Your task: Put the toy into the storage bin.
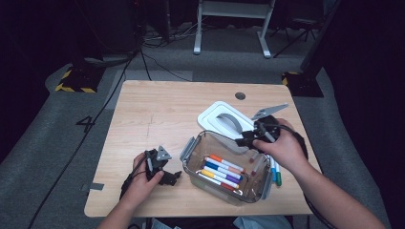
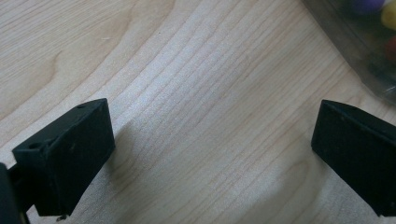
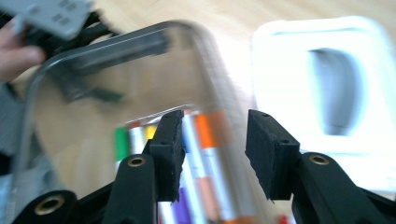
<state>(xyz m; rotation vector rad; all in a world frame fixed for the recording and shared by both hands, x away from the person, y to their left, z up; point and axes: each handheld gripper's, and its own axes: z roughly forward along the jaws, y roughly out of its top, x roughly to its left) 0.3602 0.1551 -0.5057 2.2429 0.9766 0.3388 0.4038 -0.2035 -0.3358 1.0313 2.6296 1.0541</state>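
Right gripper [image 1: 244, 139] released, nothing between jaws, poised above clear box [image 1: 224, 168] of markers [image 1: 220, 171]. Left gripper [image 1: 174, 175] spread wide, resting beside box, idle.

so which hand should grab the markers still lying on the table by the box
Right. The right gripper hangs open over the box, and the loose markers lie just below that hand on the box's right. The left gripper rests on the table across the box.

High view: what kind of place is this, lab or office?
Probably a lab or recording studio: a lone light wooden table on grey carpet, yellow-and-black hazard-striped stand bases, black cables across the floor, dark surroundings.
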